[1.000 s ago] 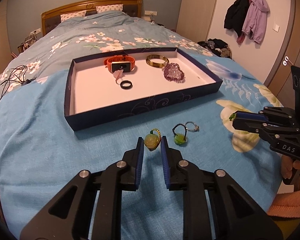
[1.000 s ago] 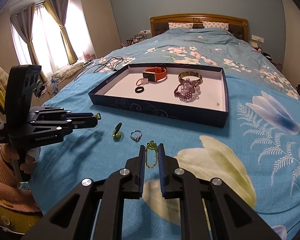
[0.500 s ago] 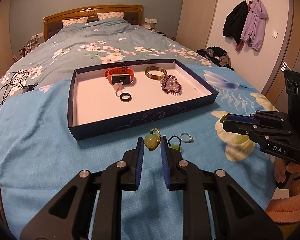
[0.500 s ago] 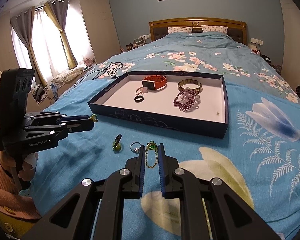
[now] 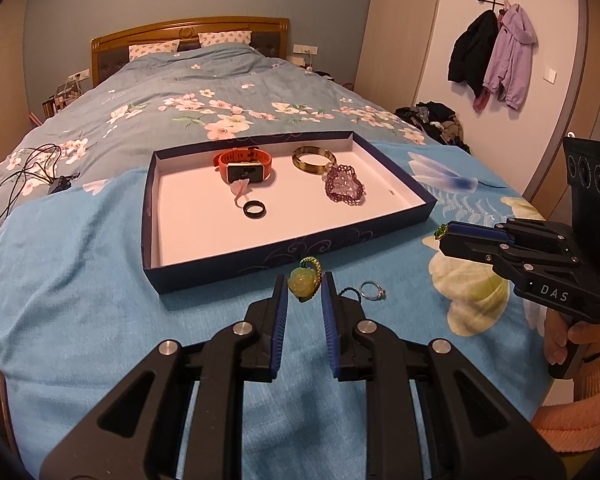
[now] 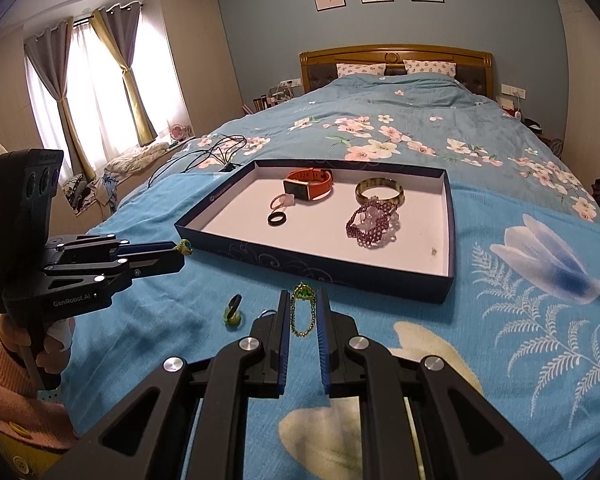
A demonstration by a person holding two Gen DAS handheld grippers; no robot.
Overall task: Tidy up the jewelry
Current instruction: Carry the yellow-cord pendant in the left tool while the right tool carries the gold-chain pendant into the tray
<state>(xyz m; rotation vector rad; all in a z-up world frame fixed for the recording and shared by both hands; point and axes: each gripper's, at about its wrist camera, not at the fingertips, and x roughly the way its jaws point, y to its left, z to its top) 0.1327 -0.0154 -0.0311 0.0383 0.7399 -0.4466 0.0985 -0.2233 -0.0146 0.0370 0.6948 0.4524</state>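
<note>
Left gripper [image 5: 304, 286] pinching jade pendant [image 5: 302, 285] btwn tips; right gripper [image 6: 303, 300] clamped on green chain pendant [image 6: 303, 293]; tray [image 5: 228, 268] just ahead of both.

There is one tray [image 5: 220, 268] on the bed [image 5: 80, 280]. In it lie five pieces: one orange watch [image 5: 244, 164], one gold bangle [image 5: 314, 159], one purple beaded bracelet [image 5: 344, 189], one black ring [image 5: 255, 209] and one pink ring [image 6: 281, 201]. On the bed are one silver ring [image 5: 372, 291] and one green pendant on a black cord [image 6: 233, 314]. Each of the two claws holds one green piece: a pale green pendant [image 5: 302, 283] and a green charm on a chain [image 6: 303, 312].
</note>
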